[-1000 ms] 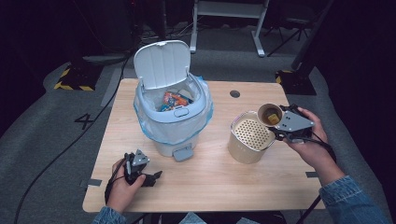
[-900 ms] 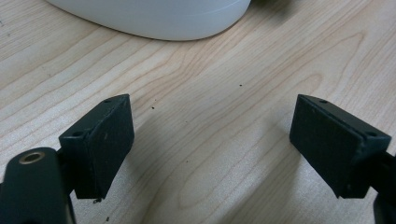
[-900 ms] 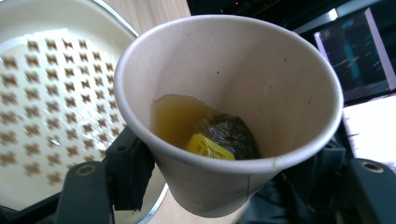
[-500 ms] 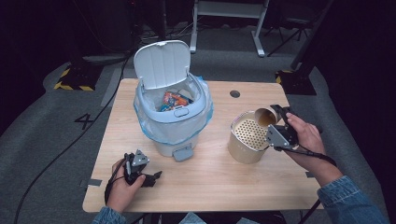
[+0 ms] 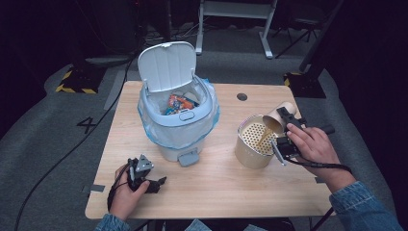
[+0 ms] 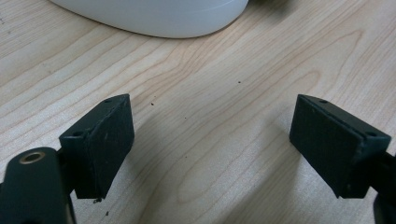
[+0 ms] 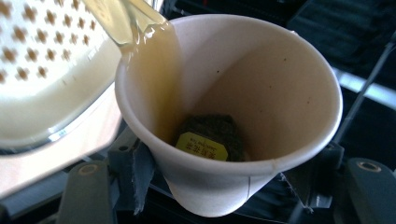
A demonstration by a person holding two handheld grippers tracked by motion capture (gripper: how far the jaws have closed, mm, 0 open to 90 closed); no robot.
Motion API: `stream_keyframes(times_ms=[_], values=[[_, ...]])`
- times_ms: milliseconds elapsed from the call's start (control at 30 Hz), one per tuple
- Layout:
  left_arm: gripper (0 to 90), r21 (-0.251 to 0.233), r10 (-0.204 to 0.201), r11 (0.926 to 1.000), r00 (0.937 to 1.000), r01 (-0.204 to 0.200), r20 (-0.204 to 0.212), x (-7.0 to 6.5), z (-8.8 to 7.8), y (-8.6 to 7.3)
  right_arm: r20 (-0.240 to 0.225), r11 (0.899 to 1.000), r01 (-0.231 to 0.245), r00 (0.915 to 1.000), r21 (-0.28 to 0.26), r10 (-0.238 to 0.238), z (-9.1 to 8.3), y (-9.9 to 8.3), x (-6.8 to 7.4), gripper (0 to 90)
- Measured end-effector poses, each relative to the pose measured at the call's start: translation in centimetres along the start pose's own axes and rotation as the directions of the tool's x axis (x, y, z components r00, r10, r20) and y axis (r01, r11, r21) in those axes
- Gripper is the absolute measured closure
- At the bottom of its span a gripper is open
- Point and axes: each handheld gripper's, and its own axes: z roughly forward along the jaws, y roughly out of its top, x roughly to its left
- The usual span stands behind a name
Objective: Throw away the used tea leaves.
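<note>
Free room and obstacles on the table [image 5: 211,192]. The lidded bin [image 5: 178,120] stands at centre-left, its raised lid [image 5: 167,65] blocking passage at 12 o'clock of the bin. The perforated container [image 5: 252,144] stands well apart at the bin's 3 o'clock, leaving an open lane of bare wood between them. The right gripper [image 5: 281,137], clamped on a tilted paper cup [image 5: 279,115], occupies the container's rim at 2 o'clock. The left gripper [image 5: 161,182] rests at the bin's 7 o'clock, jaws spread over bare wood. The front edge from 5 to 6 o'clock lies unobstructed
</note>
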Motion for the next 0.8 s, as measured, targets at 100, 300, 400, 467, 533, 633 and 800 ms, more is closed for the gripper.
stream_keyframes(times_ms=[100, 300, 400, 467, 533, 633, 800], values=[[14.3, -0.001, 0.0, 1.0, 1.0, 0.0, 0.0, 0.0, 0.0, 0.0, 0.036, 0.995, 0.096, 0.9947, 0.029, -0.097, -0.1, 0.2, 0.1, 33.7], [14.3, -0.001, 0.0, 1.0, 1.0, 0.0, 0.0, 0.0, 0.0, 0.0, 0.097, 0.965, 0.246, 0.9622, 0.094, -0.254, -0.2, 0.6, 0.6, 34.2], [14.3, 0.001, 0.007, 1.0, 1.0, -0.007, -0.002, 0.0, 0.0, 0.0, 0.113, 0.936, 0.328, 0.9328, 0.13, -0.342, -0.2, 0.8, 1.0, 34.3], [14.3, 0.001, 0.007, 1.0, 1.0, -0.007, -0.003, 0.0, 0.0, 0.0, 0.128, 0.913, 0.381, 0.908, 0.144, -0.399, -0.2, 0.9, 1.1, 34.3], [14.3, 0.001, 0.007, 1.0, 1.0, -0.007, -0.002, 0.0, 0.0, 0.0, 0.148, 0.894, 0.418, 0.885, 0.163, -0.441, -0.4, 1.0, 1.2, 34.5], [14.3, 0.001, 0.007, 1.0, 1.0, -0.007, -0.002, 0.0, 0.0, 0.0, 0.174, 0.869, 0.455, 0.8562, 0.194, -0.487, -0.5, 1.1, 1.2, 34.6], [14.3, 0.001, 0.007, 1.0, 1.0, -0.007, -0.002, 0.0, 0.0, 0.0, 0.196, 0.825, 0.521, 0.8045, 0.22, -0.561, -0.5, 1.7, 0.8, 34.7]])
